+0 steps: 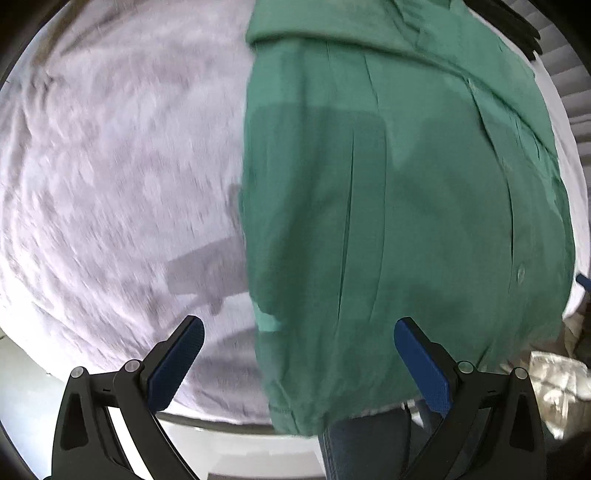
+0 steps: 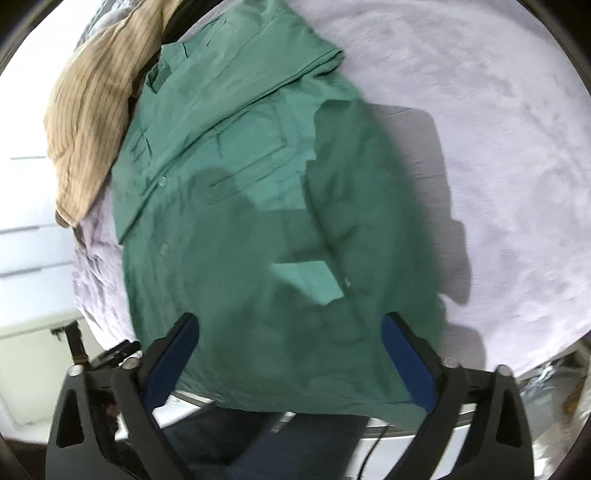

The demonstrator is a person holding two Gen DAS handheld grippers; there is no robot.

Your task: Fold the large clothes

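A green button-up shirt (image 1: 388,192) lies lengthwise on a pale lilac sheet (image 1: 110,166), sides folded in, its hem hanging over the near edge. My left gripper (image 1: 299,328) is open and empty above the shirt's lower left edge. In the right wrist view the same shirt (image 2: 236,221) shows its collar at the far end and buttons down the front. My right gripper (image 2: 290,325) is open and empty above the shirt's hem.
A tan striped garment (image 2: 92,110) lies bunched at the far left by the collar. A dark garment (image 1: 509,22) lies at the far right. The bed's near edge (image 1: 207,421) runs under the grippers. Blue jeans (image 2: 280,443) are below. White drawers (image 2: 26,221) stand left.
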